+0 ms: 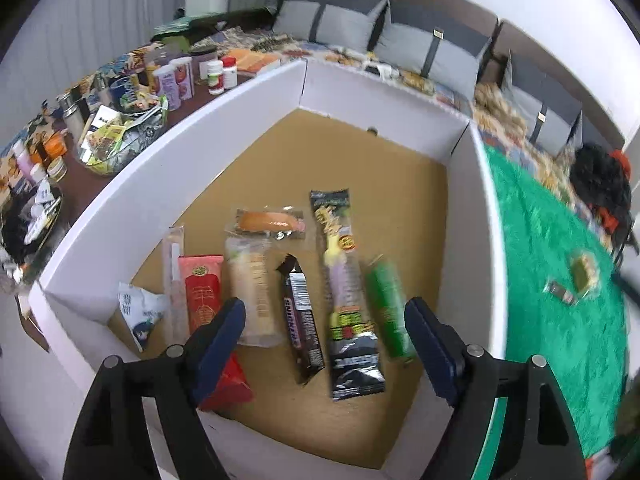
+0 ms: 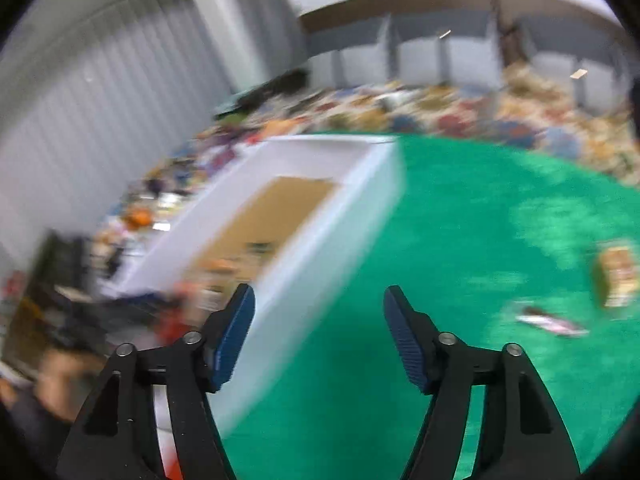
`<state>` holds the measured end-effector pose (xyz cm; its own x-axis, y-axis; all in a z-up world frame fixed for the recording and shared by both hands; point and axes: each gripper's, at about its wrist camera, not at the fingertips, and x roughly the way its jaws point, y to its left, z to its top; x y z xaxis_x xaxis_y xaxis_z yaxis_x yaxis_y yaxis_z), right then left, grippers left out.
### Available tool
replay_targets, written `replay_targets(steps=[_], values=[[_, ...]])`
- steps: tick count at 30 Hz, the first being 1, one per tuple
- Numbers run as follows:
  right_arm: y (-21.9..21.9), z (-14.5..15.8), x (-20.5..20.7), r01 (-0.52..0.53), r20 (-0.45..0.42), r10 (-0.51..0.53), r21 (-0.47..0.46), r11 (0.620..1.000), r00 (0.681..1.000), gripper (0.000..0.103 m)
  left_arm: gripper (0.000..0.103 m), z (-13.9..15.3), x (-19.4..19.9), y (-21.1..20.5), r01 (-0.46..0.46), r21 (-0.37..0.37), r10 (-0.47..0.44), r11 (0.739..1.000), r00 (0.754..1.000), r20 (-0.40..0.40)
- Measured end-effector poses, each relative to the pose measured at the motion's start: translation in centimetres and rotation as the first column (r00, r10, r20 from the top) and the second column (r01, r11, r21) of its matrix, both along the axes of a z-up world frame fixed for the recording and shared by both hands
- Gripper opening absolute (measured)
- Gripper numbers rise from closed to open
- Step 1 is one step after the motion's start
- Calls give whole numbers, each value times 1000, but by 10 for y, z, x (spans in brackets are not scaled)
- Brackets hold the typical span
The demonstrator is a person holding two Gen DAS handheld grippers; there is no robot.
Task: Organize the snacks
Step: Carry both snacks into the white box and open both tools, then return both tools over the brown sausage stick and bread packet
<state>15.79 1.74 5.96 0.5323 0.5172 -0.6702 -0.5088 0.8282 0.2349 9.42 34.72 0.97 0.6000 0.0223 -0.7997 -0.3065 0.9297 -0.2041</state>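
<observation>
A white box point(image 1: 224, 112) with a brown floor holds a row of snacks: a red packet point(image 1: 200, 292), a pale wafer pack point(image 1: 254, 284), a Snickers bar point(image 1: 302, 316), a long yellow-and-black packet point(image 1: 344, 292) and a blurred green tube point(image 1: 390, 312). My left gripper point(image 1: 326, 316) hangs open over them, gripping nothing. My right gripper point(image 2: 320, 308) is open and empty over the green cloth point(image 2: 460, 240), beside the box point(image 2: 320, 216). Two snacks lie on the cloth at the right: a yellowish pack point(image 2: 618, 276) and a flat wrapper point(image 2: 552, 322). The right wrist view is smeared.
A cluttered side table with bottles, jars and a bowl of packets point(image 1: 124, 136) runs along the box's left. Grey cushions point(image 1: 432, 48) line a sofa behind. A dark object point(image 1: 602, 184) sits at the cloth's far right. A person's blurred head point(image 2: 60, 372) shows low left.
</observation>
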Motion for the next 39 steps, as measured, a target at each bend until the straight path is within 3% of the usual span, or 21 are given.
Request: replay_targets(steps=[3,6,10,11,13,16,20,22,25,28,34,39], values=[[-69,-39,-7,128,90,-113,-180,975,989,73,82,16,-7,-20,8,-26,-6,1000,998,65],[-132,-72,-12,222,104,-200,-282,934,974,73,82,34,-10,-59,60,-29,-56,998,991,122],[-228,-103,-20,364,122,-344,-370,855,931,73,83,49,-10,-129,169,3,-166,986,966,198],[-246,-107,-21,395,130,-374,-383,835,918,73,84,50,-9,-149,200,9,-197,980,957,214],[-284,-112,-20,466,141,-450,-406,786,882,73,98,46,-2,-191,266,24,-264,964,936,233],[-332,-117,-19,555,116,-560,-395,732,820,73,99,29,12,-245,332,58,-336,942,921,198],[-367,-118,-19,624,79,-641,-349,700,763,74,99,-15,40,-308,422,78,-428,903,900,87],[-377,-123,-20,621,71,-643,-356,698,763,74,99,-36,53,-331,455,86,-460,886,887,40],[-386,-128,-17,619,37,-646,-334,711,762,86,99,-63,64,-358,496,146,-497,856,867,-34],[-394,-130,-13,618,-9,-647,-290,731,762,91,99,-81,72,-372,523,184,-519,833,852,-70],[-388,-134,-17,612,-1,-644,-310,728,765,93,100,-98,79,-377,496,178,-492,850,868,-64],[-389,-134,-17,612,-2,-644,-309,728,765,93,103,-101,80,-377,500,186,-500,846,865,-51]])
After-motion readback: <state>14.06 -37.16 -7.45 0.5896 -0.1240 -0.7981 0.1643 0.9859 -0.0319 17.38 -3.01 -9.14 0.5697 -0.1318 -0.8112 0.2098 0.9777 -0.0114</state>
